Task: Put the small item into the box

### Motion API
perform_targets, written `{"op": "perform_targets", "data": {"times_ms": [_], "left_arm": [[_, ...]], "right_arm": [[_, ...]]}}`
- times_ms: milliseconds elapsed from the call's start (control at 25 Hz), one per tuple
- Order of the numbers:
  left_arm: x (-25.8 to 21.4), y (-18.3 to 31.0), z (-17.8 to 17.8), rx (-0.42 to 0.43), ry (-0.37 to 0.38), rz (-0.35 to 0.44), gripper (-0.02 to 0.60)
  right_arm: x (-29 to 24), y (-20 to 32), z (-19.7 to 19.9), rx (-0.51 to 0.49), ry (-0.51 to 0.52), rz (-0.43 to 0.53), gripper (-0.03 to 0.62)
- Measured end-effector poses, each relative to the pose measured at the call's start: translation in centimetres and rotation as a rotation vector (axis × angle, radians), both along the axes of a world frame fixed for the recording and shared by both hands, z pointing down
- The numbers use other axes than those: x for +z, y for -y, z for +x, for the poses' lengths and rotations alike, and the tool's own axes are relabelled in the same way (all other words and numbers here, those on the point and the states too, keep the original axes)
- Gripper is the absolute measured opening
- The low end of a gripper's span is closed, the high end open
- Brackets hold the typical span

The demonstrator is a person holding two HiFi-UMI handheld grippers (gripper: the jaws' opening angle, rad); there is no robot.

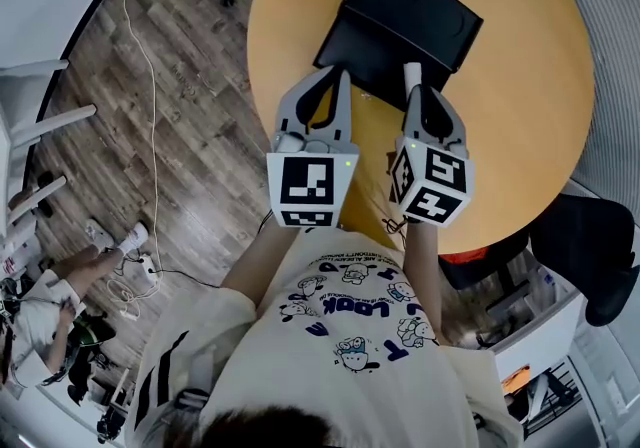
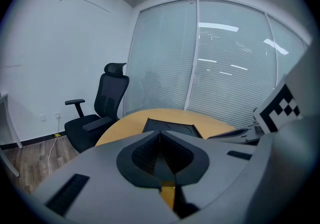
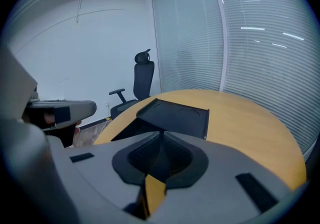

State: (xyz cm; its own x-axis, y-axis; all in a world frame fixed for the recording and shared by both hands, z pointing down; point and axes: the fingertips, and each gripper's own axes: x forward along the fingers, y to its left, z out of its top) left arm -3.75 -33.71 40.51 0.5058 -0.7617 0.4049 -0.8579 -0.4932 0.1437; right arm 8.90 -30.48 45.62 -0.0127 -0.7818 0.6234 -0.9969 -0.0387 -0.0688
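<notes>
A black box lies open on the round wooden table, its lid tilted up at the far side. The box also shows in the left gripper view and the right gripper view, beyond the jaws. My left gripper hovers over the table's near part, just short of the box, and its jaws meet with nothing between them. My right gripper hangs beside it at the box's near edge, also shut and empty. No small item is visible in any view.
A black office chair stands at the table's far left side. Another dark chair is by the table's near right. A glass wall with blinds runs behind the table. A person sits on the wooden floor at the lower left, near cables.
</notes>
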Motion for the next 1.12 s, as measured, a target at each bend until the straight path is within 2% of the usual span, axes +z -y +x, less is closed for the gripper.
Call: {"op": "perform_targets", "data": {"times_ms": [200,520,1120], "left_arm": [[-2.1,-0.4,0.4,0.019,-0.016,0.048,0.015],[-5.0,-1.6,1.8,0.049,-0.046,0.109,0.015],[-8.6,-3.8,2.4,0.036,-0.067,0.192,0.015]], "right_arm": [[-2.4,-0.7,-0.7,-0.002,0.029,0.076,0.041],[-5.7,-2.1,-0.7,0.013,0.016,0.163,0.038],[-10.5,-3.7,-0.4,-0.002,0.007,0.294,0.038]]}}
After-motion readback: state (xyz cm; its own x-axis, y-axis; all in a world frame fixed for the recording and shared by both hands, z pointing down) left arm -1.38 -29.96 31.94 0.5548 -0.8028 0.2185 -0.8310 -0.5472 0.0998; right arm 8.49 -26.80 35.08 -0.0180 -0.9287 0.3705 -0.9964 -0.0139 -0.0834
